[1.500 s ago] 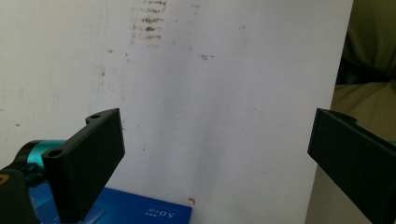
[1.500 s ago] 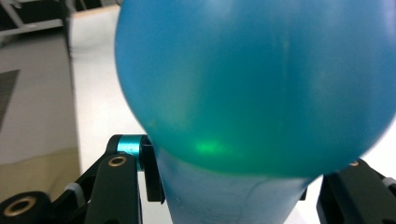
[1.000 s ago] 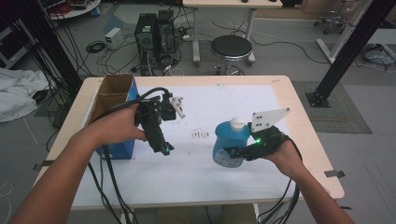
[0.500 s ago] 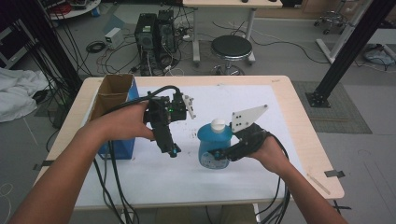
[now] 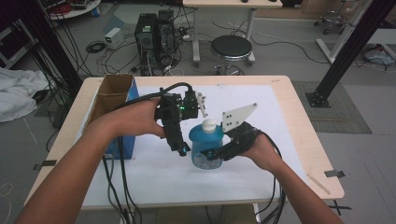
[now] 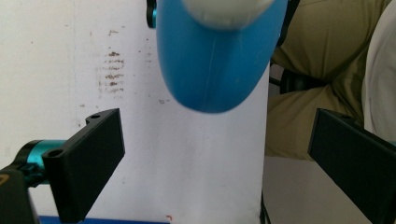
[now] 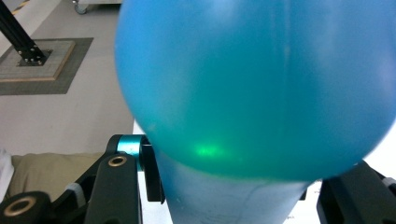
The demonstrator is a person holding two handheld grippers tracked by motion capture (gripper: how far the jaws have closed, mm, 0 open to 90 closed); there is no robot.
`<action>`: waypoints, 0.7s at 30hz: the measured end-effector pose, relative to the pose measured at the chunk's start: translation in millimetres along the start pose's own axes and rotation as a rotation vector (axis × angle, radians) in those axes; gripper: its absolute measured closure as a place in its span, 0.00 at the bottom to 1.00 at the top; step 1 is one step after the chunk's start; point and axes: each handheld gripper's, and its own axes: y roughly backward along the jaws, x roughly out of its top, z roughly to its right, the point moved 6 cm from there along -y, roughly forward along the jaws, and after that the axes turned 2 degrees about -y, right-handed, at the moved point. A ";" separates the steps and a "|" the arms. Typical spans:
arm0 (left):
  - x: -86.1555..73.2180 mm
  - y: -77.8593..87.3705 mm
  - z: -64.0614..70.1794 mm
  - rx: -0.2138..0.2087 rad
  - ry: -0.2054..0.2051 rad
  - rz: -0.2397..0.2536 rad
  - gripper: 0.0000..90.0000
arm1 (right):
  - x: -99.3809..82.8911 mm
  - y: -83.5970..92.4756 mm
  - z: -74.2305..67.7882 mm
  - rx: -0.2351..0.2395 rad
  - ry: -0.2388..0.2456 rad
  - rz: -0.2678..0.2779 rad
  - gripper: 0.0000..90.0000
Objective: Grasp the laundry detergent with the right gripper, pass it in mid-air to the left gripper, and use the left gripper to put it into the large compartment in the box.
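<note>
Bottle [image 5: 207,148], blue, no legible label, clamped in right gripper [image 5: 215,154]; left gripper [image 5: 183,148] jaws apart.

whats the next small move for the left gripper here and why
Probably ease the left gripper forward so its open jaws come around the white cap. The right gripper is shut on the blue bottle and holds it upright. In the left gripper view the bottle lies ahead of the wide-open jaws, not yet between them, so nothing is gripped on that side.
</note>
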 end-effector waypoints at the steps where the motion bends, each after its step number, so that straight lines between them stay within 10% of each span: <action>1: 1.4 -0.3 0.2 -0.001 -0.001 0.000 0.04 | 0.9 -1.1 -0.3 0.003 -0.002 0.001 0.50; 21: 21.4 -6.2 -1.6 -0.006 -0.036 -0.012 0.04 | 11.5 -13.9 -4.6 0.041 0.011 -0.020 0.50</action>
